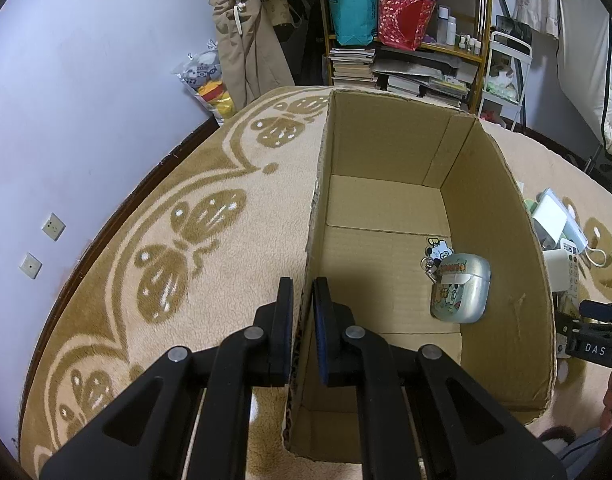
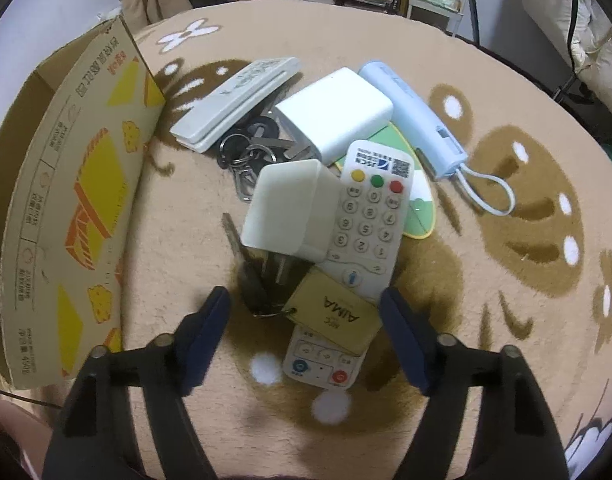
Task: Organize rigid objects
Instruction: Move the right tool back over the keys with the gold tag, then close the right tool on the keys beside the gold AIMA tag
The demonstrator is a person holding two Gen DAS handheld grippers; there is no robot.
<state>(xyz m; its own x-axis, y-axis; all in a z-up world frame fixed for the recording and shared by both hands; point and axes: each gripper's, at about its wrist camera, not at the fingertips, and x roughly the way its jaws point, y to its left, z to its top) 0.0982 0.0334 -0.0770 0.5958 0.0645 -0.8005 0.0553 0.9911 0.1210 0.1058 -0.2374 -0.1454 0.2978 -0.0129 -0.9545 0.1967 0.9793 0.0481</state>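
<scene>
Cardboard box (image 1: 390, 208): on rug, holding earbud case (image 1: 460, 288); left gripper (image 1: 303, 308) pinches its side wall. Right gripper (image 2: 306, 312): spread wide above remote control (image 2: 366, 216), charger (image 2: 283, 210), keys (image 2: 247, 156).

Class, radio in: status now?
Left hand-held gripper clamps brown cardboard box wall. Right hand-held gripper open above gold AIMA key tag. Nothing blocking.

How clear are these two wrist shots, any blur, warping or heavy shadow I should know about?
Left wrist view: sharp, but the fisheye bows the cardboard box walls and the rug's edge; dark corners. The left gripper pinches the box wall. Right wrist view: slightly soft, with motion blur on the white charger and the keys under it; the open right gripper shades the rug around the remote.
</scene>
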